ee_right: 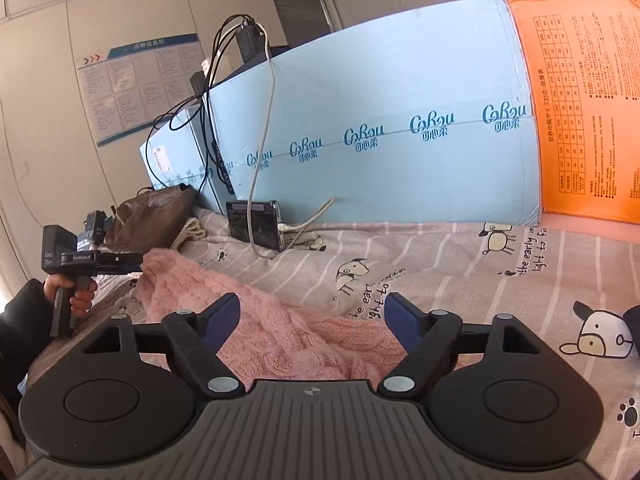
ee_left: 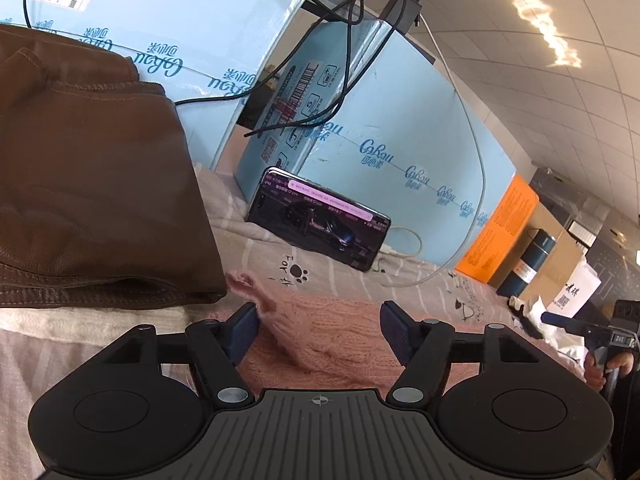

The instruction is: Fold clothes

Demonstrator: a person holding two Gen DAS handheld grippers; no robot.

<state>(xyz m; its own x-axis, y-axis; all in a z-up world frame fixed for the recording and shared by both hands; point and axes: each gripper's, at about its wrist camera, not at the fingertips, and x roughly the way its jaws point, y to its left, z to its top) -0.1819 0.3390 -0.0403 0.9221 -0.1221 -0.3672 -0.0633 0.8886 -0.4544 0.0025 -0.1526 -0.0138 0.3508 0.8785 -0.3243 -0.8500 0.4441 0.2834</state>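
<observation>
A pink knitted sweater (ee_left: pixel 320 332) lies on the striped bed sheet (ee_left: pixel 340 276). My left gripper (ee_left: pixel 320 330) is open, its jaws wide apart over the sweater's upper edge, holding nothing. In the right wrist view the sweater (ee_right: pixel 288 336) lies bunched under my right gripper (ee_right: pixel 314 322), which is also open and empty. The left gripper (ee_right: pixel 136 262) shows there at the sweater's far left corner, held by a hand. The right gripper's body shows at the right edge of the left wrist view (ee_left: pixel 600 336).
A folded brown leather jacket (ee_left: pixel 92 184) lies on a white knit garment (ee_left: pixel 80 316) at the left. A phone (ee_left: pixel 320 220) on a charging cable leans against light blue cartons (ee_left: pixel 400 120). An orange box (ee_right: pixel 580 100) and a dark flask (ee_left: pixel 528 268) stand at the right.
</observation>
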